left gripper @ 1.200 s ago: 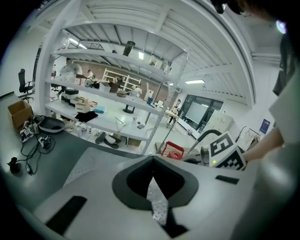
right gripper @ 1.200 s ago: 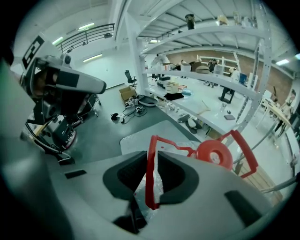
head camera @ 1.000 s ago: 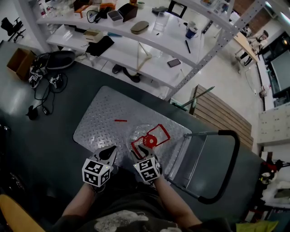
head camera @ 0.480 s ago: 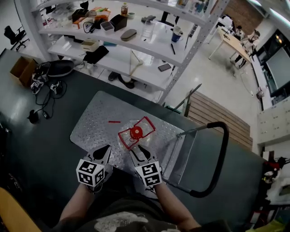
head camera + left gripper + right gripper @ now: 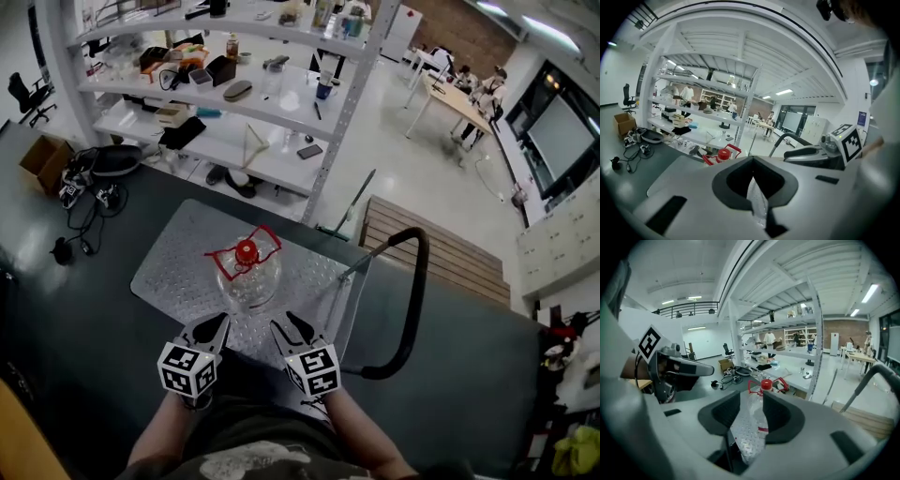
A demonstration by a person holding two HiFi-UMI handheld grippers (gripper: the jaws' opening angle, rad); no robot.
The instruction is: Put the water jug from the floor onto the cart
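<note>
The fingers point(image 5: 783, 414) of my right gripper point(image 5: 287, 323) had just been opening and stood wide, gripping nothing. My left gripper point(image 5: 217, 324) was pinched closed, empty. The water jug point(image 5: 249, 274) stood upright on the cart point(image 5: 173, 272), mid-frame, above both grippers.

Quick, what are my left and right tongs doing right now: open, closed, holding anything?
Left tongs: closed, holding nothing.
Right tongs: open, having just been opening, holding nothing; the water jug stands free on the cart.
</note>
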